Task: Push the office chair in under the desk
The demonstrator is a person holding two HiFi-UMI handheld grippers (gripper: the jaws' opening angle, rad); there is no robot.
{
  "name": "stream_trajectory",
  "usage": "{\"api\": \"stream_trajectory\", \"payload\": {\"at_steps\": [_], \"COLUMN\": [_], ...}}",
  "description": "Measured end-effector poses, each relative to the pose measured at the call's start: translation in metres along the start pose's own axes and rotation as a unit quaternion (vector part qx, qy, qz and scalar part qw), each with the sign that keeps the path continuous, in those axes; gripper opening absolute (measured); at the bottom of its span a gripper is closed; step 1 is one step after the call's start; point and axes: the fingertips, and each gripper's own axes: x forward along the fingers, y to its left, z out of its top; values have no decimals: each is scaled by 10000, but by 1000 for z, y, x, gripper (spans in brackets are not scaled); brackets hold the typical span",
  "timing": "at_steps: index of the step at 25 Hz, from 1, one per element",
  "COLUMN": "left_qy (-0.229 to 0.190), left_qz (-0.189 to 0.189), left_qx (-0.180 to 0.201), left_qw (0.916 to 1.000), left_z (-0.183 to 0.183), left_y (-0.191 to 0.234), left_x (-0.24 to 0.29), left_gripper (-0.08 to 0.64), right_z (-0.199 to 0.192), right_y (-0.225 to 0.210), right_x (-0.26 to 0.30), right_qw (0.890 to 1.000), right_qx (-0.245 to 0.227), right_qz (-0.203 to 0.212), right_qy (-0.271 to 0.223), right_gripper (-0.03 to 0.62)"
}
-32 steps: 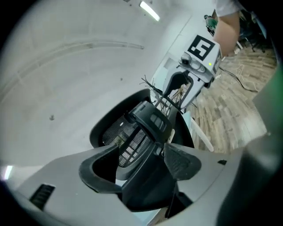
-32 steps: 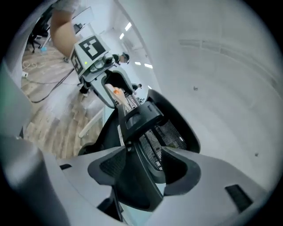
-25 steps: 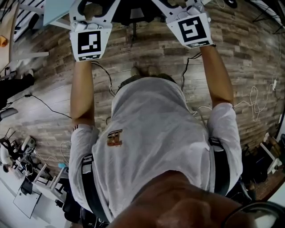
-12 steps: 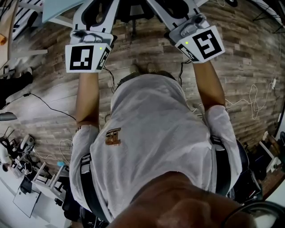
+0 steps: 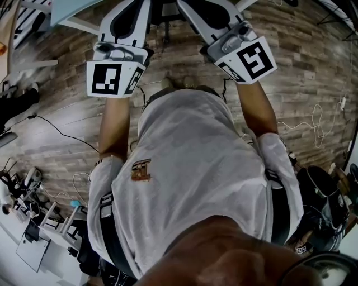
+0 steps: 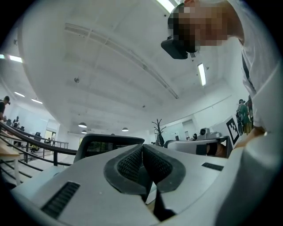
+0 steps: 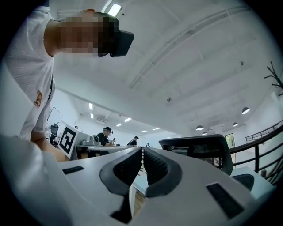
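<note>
**Both jaws closed, chair dead ahead**

The left gripper (image 6: 142, 152) and the right gripper (image 7: 142, 154) are held out in front, each pair of jaws pressed fully together with nothing caught between them. The office chair (image 7: 199, 152) is seen just beyond the tips, its dark mesh back upright. A pale table (image 5: 72, 8) edge is glimpsed at the upper left of the head view. An easy roll over the wooden floor (image 5: 313, 72) is expected. The mesh would likely give, so the stiff top rim of the backrest is judged the better place to push. Loose cables (image 5: 61, 134) are to be minded.
</note>
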Motion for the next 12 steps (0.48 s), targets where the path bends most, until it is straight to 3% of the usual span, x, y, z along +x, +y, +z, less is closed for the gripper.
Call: {"api": "stream_trajectory", "payload": {"at_steps": [12], "left_qy": [34], "left_qz": [-136], "left_qx": [-178], "left_qw": [9997], "left_z": [-5], "left_y": [-15], "left_x": [-2], "left_gripper": [18], "right_z": [-8], "right_y": [10], "right_x": [-2], "right_qw": [9997], "right_qx": [221], "right_qz": [100], "right_qy": [-59], "right_gripper": [35]}}
